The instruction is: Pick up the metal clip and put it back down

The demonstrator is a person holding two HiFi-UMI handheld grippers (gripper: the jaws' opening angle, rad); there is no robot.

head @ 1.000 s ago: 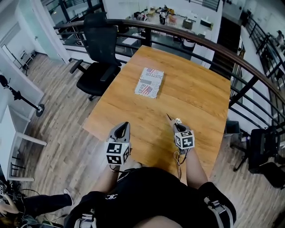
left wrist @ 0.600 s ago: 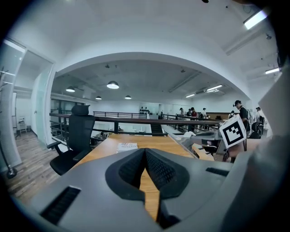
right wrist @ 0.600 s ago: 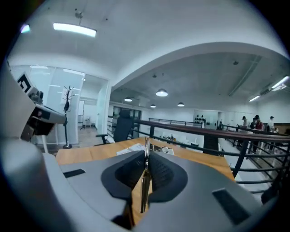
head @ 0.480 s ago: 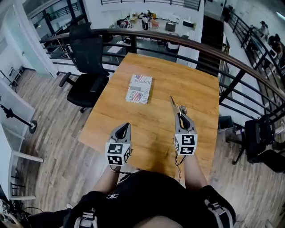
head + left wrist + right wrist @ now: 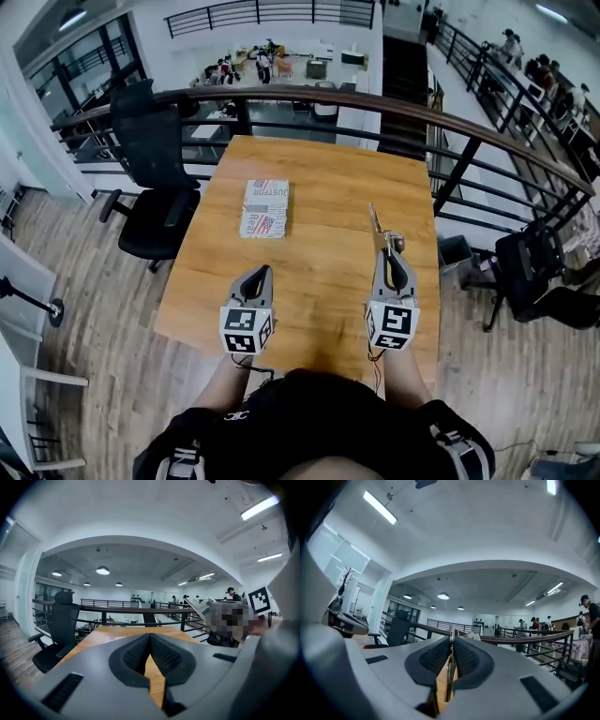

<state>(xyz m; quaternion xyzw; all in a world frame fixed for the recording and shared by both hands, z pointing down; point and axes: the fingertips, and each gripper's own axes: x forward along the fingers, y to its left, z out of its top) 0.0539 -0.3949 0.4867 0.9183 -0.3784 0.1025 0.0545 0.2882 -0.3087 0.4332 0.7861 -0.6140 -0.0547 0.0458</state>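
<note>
A thin metal clip sticks forward out of my right gripper, which is shut on it above the right half of the wooden table. In the right gripper view the clip stands edge-on between the two dark pads, its tip poking past them. My left gripper hovers over the table's near left part, shut with nothing in it. In the left gripper view the left gripper's fingertips meet, with bare table showing below them.
A printed flat packet lies on the table left of centre. A black office chair stands off the table's left side. A dark railing curves behind the table, and another black chair sits at the right.
The right gripper has risen and moved forward with the clip still in its jaws. The head view has tilted, so the table and packet sit further left. The left gripper has hardly moved.
</note>
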